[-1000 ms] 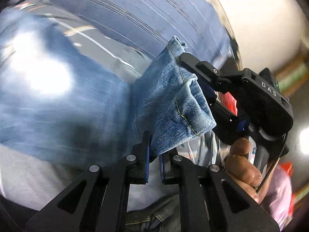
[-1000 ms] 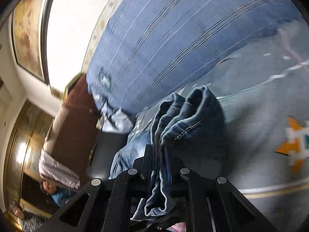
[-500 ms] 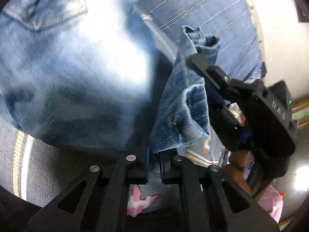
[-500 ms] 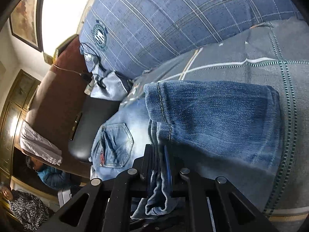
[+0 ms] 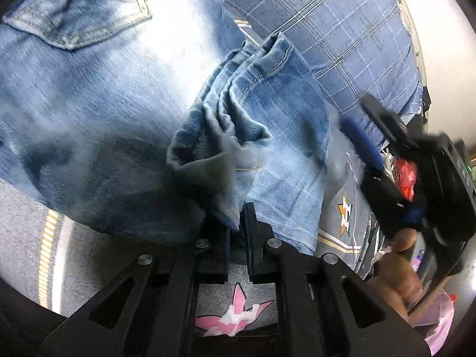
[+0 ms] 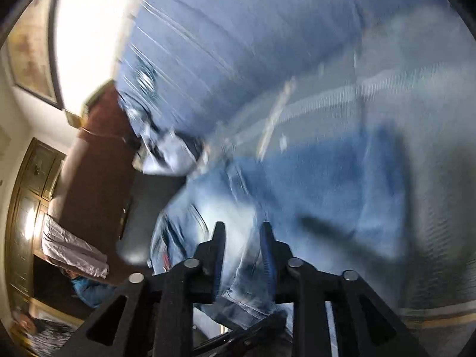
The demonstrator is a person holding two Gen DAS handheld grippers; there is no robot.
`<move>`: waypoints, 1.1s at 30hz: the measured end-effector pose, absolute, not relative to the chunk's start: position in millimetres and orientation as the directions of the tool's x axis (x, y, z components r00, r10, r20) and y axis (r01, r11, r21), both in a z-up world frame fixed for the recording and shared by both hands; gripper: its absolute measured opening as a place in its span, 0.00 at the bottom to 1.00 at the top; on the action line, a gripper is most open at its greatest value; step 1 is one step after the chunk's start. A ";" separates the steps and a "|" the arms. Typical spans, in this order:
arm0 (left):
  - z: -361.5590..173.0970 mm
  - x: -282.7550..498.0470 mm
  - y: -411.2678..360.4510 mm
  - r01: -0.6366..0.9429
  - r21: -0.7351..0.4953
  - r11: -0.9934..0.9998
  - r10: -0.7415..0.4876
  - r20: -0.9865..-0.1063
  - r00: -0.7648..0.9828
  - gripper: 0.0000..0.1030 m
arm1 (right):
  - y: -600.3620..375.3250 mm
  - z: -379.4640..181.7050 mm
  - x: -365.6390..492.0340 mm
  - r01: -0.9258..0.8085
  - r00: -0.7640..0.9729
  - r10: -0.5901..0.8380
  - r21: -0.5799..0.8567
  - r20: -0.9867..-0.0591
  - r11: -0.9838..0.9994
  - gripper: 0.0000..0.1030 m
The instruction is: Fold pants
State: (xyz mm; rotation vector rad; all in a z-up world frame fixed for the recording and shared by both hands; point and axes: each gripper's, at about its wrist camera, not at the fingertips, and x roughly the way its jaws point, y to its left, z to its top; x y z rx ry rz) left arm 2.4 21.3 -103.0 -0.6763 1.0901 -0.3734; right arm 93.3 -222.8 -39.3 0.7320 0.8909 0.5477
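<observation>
Blue denim jeans (image 5: 98, 95) lie on a bed, the leg ends (image 5: 267, 113) folded over the seat with its back pocket (image 5: 89, 12). My left gripper (image 5: 236, 220) is shut on a bunched cuff of the jeans. In the blurred right wrist view my right gripper (image 6: 242, 238) is open and empty just above the jeans (image 6: 297, 196). The right gripper also shows in the left wrist view (image 5: 416, 178), to the right of the leg ends, clear of the cloth.
A grey bedspread (image 5: 29, 238) with star patterns lies under the jeans. A blue plaid pillow (image 5: 342, 23) lies beyond them. A dark headboard (image 6: 98, 172) and wooden cabinet (image 6: 26, 208) stand at the left of the right wrist view.
The leg ends have come down onto the seat of the jeans. My right gripper has opened, let go of its cuff and drawn back. My left gripper still holds its cuff.
</observation>
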 end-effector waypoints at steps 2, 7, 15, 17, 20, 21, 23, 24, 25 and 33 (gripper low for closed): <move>-101.9 1.4 22.8 -0.040 -0.657 0.752 -0.575 -0.686 0.445 0.07 | -237.9 -24.8 83.9 -0.121 0.591 0.619 0.701 -0.518 0.703 0.27; -97.2 2.5 14.4 -0.031 -0.626 0.779 -0.536 -0.691 0.485 0.07 | -277.8 -38.9 78.1 0.059 0.628 0.462 0.631 -0.626 0.774 0.27; -68.5 -19.2 24.8 -0.027 -0.559 0.828 -0.413 -0.643 0.645 0.05 | -292.4 -73.0 73.7 0.126 0.551 0.534 0.697 -0.641 0.706 0.27; -78.6 -11.3 24.8 -0.036 -0.575 0.817 -0.437 -0.659 0.612 0.05 | -288.4 -74.0 69.9 0.109 0.536 0.545 0.693 -0.644 0.712 0.27; -100.7 -3.6 23.2 -0.066 -0.614 0.787 -0.488 -0.683 0.543 0.05 | -275.2 -83.7 76.4 0.109 0.496 0.564 0.692 -0.660 0.714 0.27; -101.5 -4.2 24.2 -0.068 -0.619 0.782 -0.494 -0.683 0.538 0.05 | -275.6 -85.7 76.5 0.118 0.502 0.567 0.702 -0.653 0.703 0.27; -99.1 -5.7 25.5 -0.062 -0.620 0.782 -0.498 -0.681 0.536 0.05 | -279.1 -86.5 74.1 0.125 0.514 0.586 0.731 -0.626 0.671 0.27; -98.3 -4.5 24.8 -0.063 -0.618 0.784 -0.496 -0.684 0.535 0.05 | -279.6 -86.6 74.0 0.119 0.513 0.604 0.748 -0.610 0.653 0.28; -98.4 -5.7 27.1 -0.065 -0.617 0.784 -0.496 -0.686 0.532 0.05 | -279.3 -88.2 75.1 0.115 0.503 0.616 0.754 -0.606 0.647 0.29; -102.2 -2.3 23.4 -0.051 -0.586 0.809 -0.475 -0.702 0.531 0.06 | -255.7 -100.5 83.9 0.088 0.451 0.641 0.746 -0.621 0.661 0.32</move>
